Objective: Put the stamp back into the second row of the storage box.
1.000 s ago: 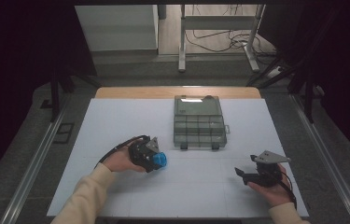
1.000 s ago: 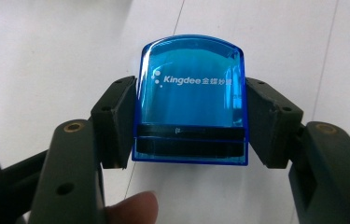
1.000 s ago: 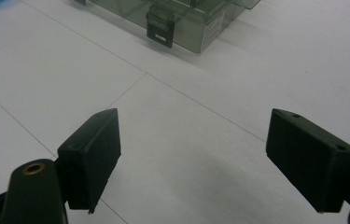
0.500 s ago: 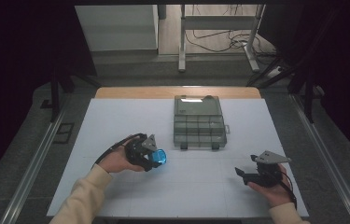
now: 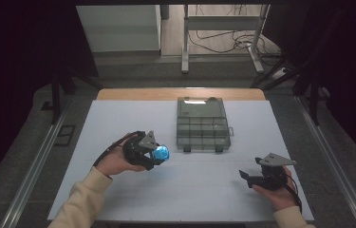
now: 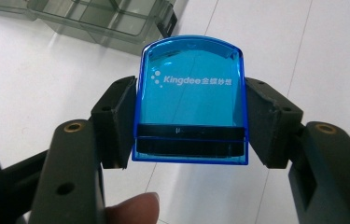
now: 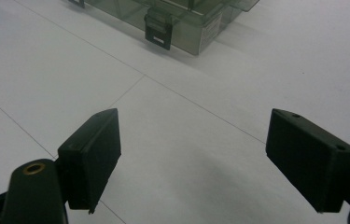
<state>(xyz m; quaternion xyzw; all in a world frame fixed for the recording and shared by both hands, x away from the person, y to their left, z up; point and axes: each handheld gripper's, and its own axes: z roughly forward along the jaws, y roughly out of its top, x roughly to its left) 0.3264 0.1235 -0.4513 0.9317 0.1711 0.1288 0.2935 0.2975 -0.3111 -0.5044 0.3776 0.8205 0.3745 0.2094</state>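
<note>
Left gripper [image 5: 159, 154] holds a blue stamp [image 6: 191, 100]; both jaws press against its two side faces, printed face up toward the camera in the left gripper view. A fingertip [image 6: 133, 207] shows at the bottom edge. In the high view the stamp [image 5: 160, 153] sits at the gripper's front end, low over the white tabletop [image 5: 118, 118]; whether it touches the surface I cannot tell from this angle.

Key relation: the compartment box [image 5: 202, 124] lies ahead and to the right of the stamp, near but apart. In the left gripper view its near corner [image 6: 116, 23] is just beyond the stamp's top edge. The box's long axis runs away from the person; its two front latches face the person's side. The lid looks shut, though the clear plastic makes this uncertain.

Right gripper [image 5: 246, 176] rests near the right front of the tabletop, jaws spread wide, nothing between them. One latch [image 7: 157, 29] is in its view, well ahead. The left gripper is the nearer one to the box.

Judgement: a transfer of the stamp toward the box would need the lid opened, likely by the free right gripper.
</note>
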